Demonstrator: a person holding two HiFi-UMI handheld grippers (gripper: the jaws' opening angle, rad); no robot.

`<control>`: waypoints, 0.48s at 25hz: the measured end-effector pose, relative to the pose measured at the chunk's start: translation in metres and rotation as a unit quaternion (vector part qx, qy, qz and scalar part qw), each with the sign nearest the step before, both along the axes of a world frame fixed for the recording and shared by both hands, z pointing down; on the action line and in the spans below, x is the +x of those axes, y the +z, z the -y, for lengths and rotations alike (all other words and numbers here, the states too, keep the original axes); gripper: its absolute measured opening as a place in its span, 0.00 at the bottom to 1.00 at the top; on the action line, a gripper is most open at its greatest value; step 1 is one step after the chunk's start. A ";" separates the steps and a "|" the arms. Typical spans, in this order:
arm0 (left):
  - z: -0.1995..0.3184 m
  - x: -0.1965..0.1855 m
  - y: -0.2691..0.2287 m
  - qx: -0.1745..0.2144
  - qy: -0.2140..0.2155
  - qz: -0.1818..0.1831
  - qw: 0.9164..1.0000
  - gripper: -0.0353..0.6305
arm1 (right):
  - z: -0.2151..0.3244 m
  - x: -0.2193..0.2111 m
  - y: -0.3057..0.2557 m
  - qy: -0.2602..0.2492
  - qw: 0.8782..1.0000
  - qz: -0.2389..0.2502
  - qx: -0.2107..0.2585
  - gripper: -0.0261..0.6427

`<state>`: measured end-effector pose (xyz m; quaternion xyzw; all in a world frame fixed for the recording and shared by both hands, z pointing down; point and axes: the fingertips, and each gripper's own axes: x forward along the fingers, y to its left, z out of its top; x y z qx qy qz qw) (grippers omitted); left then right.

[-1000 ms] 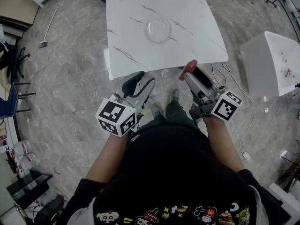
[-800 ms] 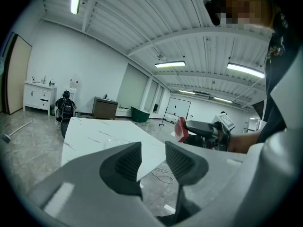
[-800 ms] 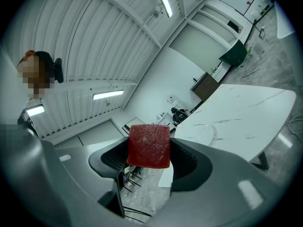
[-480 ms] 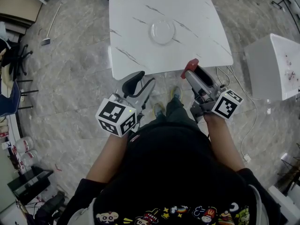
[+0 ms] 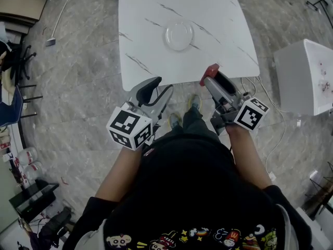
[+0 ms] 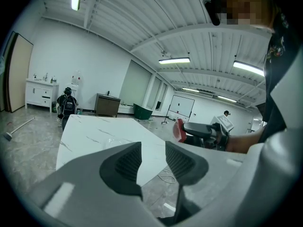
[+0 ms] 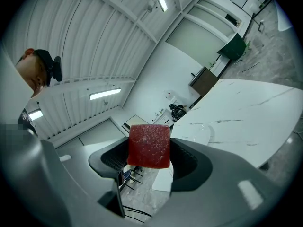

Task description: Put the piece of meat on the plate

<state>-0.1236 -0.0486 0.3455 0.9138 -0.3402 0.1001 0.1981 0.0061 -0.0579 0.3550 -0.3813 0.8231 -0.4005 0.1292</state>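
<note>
A clear glass plate (image 5: 179,37) rests near the middle of the white marble table (image 5: 151,56). My right gripper (image 5: 209,77) is shut on a red square piece of meat (image 5: 210,72), held just off the table's near edge; in the right gripper view the piece of meat (image 7: 149,145) fills the gap between the jaws, and the plate (image 7: 199,131) shows on the table beyond. My left gripper (image 5: 158,89) hangs below the near edge too, open with nothing between its fingers (image 6: 154,162).
A white side table (image 5: 307,77) stands to the right, with a cable (image 5: 270,145) trailing on the marble floor beside it. Chairs and bottles sit at the far left. The person's feet (image 5: 183,113) show between the grippers.
The view has shifted slightly. Both grippers stay in almost the same place below the table edge, the right still holding the meat.
</note>
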 end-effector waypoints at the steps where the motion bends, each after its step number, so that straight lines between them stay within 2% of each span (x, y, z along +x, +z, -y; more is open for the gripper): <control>1: 0.000 0.001 0.001 -0.001 -0.001 0.000 1.000 0.46 | 0.000 0.000 0.002 -0.002 1.000 0.000 -0.001 0.48; 4: -0.003 0.004 0.008 -0.005 -0.003 0.003 1.000 0.46 | -0.002 0.001 0.009 -0.007 1.000 0.003 -0.004 0.48; 12: 0.046 0.033 0.011 -0.018 -0.022 0.018 0.999 0.45 | 0.050 0.026 0.017 -0.029 0.999 0.011 -0.020 0.48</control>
